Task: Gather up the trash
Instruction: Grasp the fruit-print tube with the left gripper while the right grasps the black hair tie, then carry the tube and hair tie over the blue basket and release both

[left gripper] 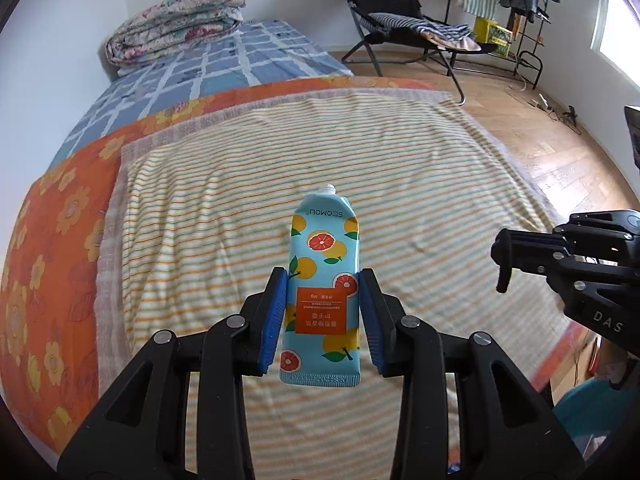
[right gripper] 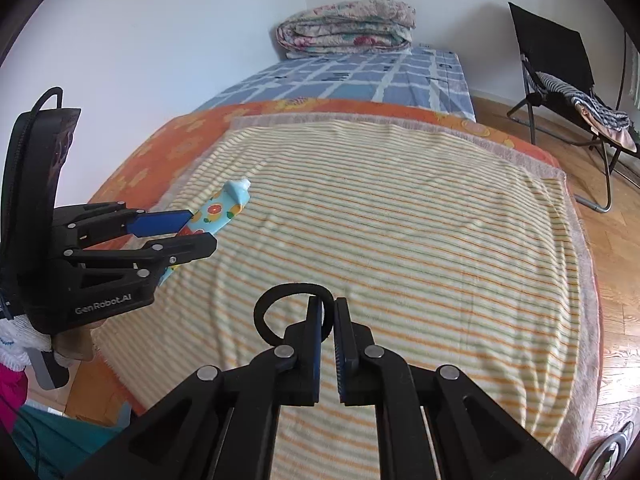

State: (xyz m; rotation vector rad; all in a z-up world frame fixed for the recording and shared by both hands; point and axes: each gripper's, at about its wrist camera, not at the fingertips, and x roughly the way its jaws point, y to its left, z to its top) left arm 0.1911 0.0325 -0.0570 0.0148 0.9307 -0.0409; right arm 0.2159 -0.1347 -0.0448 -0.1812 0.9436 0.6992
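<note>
— What are my tongs holding?

— My left gripper (left gripper: 323, 316) clamps the hand-cream tube (left gripper: 323, 280) above the striped towel (left gripper: 240, 200); my right gripper (right gripper: 328, 344) pinches a black hair tie (right gripper: 276, 300).

— Advice?

— I'd keep both squeezes firm, carrying them level to whatever bin awaits.

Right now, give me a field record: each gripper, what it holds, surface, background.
left gripper: shut on hand cream tube, nozzle pointing away, no cap visible
right gripper: shut on black hair tie
surface: striped towel over orange floral sheet on bed
background: folded quilt, black folding chair
trash left on towel: none visible
</note>
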